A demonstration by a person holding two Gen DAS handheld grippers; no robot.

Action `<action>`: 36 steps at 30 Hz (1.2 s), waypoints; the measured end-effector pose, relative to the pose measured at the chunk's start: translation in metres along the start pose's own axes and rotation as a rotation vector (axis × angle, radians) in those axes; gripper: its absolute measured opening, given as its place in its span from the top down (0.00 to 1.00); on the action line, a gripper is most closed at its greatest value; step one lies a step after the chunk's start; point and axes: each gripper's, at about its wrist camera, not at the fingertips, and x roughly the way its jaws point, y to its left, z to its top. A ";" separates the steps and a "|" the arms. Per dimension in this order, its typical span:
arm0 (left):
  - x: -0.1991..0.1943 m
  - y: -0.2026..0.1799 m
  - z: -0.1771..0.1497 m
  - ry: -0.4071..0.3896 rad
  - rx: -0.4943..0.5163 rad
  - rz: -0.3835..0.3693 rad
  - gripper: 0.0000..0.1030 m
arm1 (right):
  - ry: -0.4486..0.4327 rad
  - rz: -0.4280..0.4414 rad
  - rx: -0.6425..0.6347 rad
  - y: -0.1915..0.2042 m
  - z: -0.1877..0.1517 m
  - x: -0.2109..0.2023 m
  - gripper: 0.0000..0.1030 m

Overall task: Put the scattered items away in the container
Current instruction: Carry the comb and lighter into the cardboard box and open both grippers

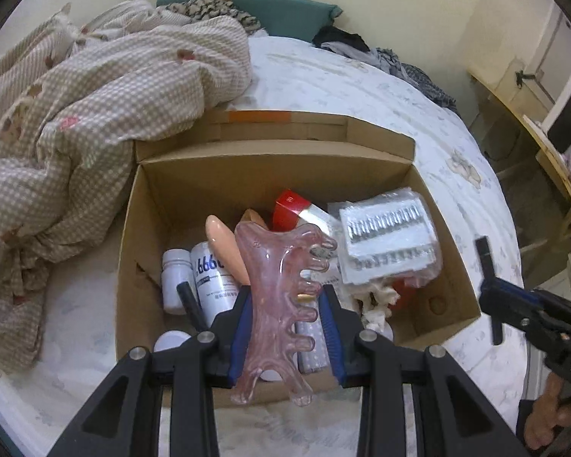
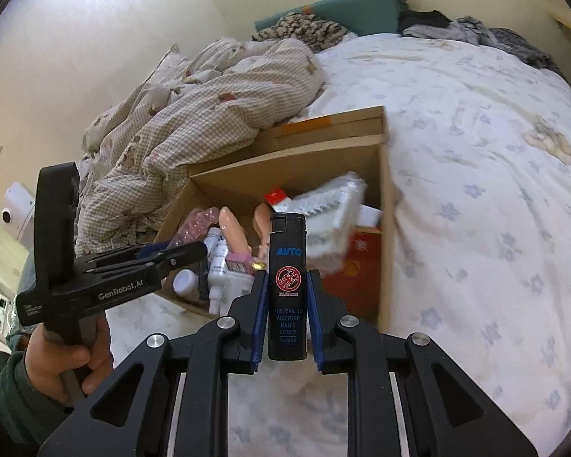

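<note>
- Nearest the left wrist camera: left claw clamped on a pink comb, gripped mid-body between the blue pads, teeth to the right.
- Held just over the near edge of the box, above the things already inside; probably poised for a drop.
- Right claw pinched around a black lighter, upright, label facing the camera; grip low on the body, cap clear of the pads.
- Hovering short of the box, beside its near right wall; likely waiting its turn.
- In the box: white bottles, red carton, clear blister pack, peach shoehorn-like piece.
- Box on the bed, rear flap against the checked quilt.
- No loose items visible on the sheet.
</note>
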 end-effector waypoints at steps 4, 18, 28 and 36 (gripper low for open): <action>0.012 0.018 0.002 0.041 -0.075 -0.019 0.65 | 0.021 -0.036 -0.030 0.007 0.007 0.024 0.78; -0.020 -0.017 -0.010 -0.020 0.029 -0.160 0.36 | -0.048 -0.117 0.089 -0.035 -0.013 -0.030 0.46; -0.027 -0.054 -0.023 -0.030 0.152 -0.148 0.36 | 0.197 -0.168 0.159 -0.048 -0.087 0.037 0.47; -0.027 -0.043 -0.024 -0.028 0.121 -0.116 0.36 | 0.180 -0.173 0.199 -0.038 -0.094 0.072 0.37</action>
